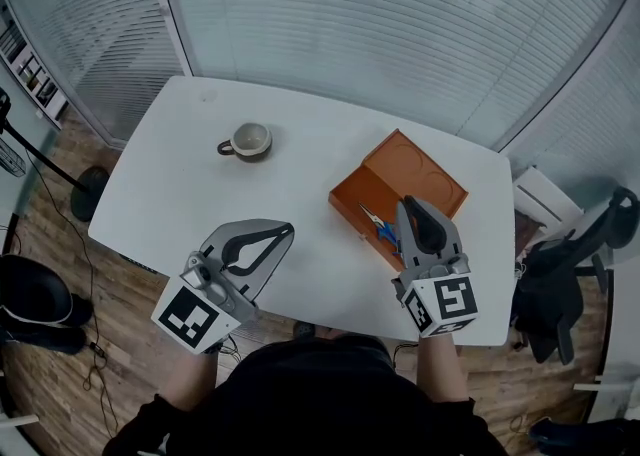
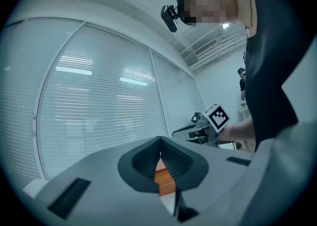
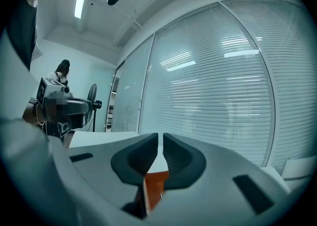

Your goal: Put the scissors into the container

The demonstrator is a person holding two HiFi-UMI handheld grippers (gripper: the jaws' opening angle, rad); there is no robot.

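Scissors lie inside the orange container, just beside the fingers of your right gripper, not between them. Those fingers stand a narrow slit apart with nothing in the gap. Your left gripper sits well apart from the scissors, empty, its fingers pressed together at the tips.

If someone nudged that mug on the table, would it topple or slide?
The mug looks squat and wide, so it would probably slide on the smooth white table rather than tip. It looks ceramic, so likely heavy for its size and breakable.
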